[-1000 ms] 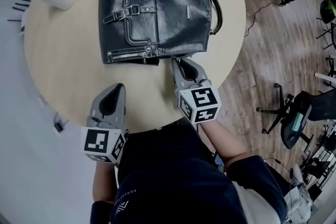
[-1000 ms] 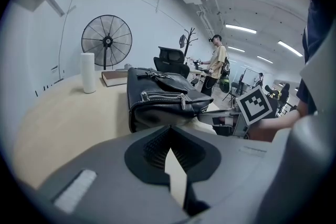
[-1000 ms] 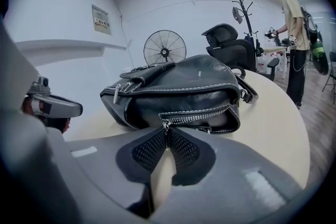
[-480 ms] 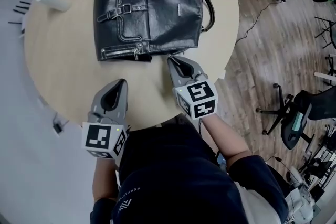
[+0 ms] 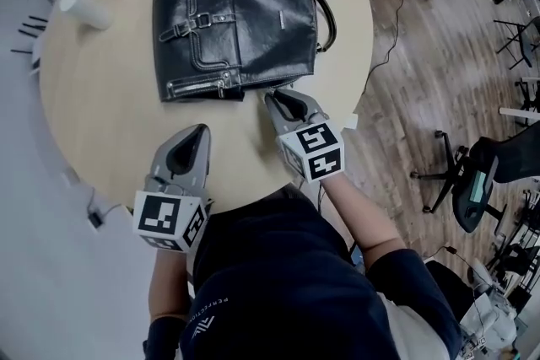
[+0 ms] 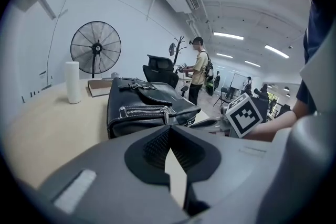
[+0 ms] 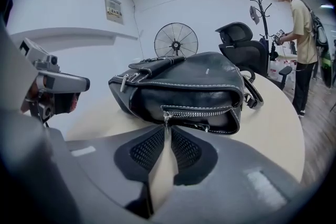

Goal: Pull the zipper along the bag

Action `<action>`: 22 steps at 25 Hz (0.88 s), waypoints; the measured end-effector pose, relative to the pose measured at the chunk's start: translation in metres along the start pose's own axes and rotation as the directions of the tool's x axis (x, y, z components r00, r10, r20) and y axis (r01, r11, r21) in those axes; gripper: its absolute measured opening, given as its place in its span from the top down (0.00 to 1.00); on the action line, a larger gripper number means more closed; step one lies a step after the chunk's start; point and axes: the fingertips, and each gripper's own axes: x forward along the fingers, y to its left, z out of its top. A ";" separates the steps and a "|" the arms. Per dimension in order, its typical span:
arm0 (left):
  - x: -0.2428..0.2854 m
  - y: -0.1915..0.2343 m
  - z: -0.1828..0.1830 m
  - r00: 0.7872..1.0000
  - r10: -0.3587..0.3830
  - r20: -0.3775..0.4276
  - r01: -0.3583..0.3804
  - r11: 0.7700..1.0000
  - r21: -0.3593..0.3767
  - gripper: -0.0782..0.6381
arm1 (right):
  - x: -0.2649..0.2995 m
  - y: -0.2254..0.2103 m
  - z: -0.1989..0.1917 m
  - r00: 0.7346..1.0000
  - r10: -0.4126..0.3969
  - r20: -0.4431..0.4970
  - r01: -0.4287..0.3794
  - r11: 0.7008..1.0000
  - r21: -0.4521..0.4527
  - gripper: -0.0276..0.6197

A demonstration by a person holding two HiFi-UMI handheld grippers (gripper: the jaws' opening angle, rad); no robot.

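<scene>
Right gripper (image 7: pixel 167 128) jaws have just been opening and now stand a narrow slit apart, with the zipper pull (image 7: pixel 166 117) right at their tips, not clamped. Left gripper (image 5: pixel 198 133) is closed tight on nothing, over the table (image 5: pixel 101 105). Black bag (image 5: pixel 236 21) lies flat there, zipped shut, contents hidden.

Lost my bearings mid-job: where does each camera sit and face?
Head view: on the person's head, steeply down at table, bag; shows torso, left tool, right tool.
Left gripper view: on left tool, along its shut jaws toward the bag; right tool at right.
Right gripper view: on right tool, facing the zipper pull; jaws have just been opening, nothing between them; left tool at left.
Shared: bag in all; fan in both gripper views.
</scene>
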 end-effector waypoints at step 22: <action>-0.013 0.039 -0.002 0.994 -0.105 0.029 0.106 0.994 -0.022 0.87 | 0.009 -0.004 0.009 0.973 -0.230 -0.003 0.230 0.973 0.010 0.91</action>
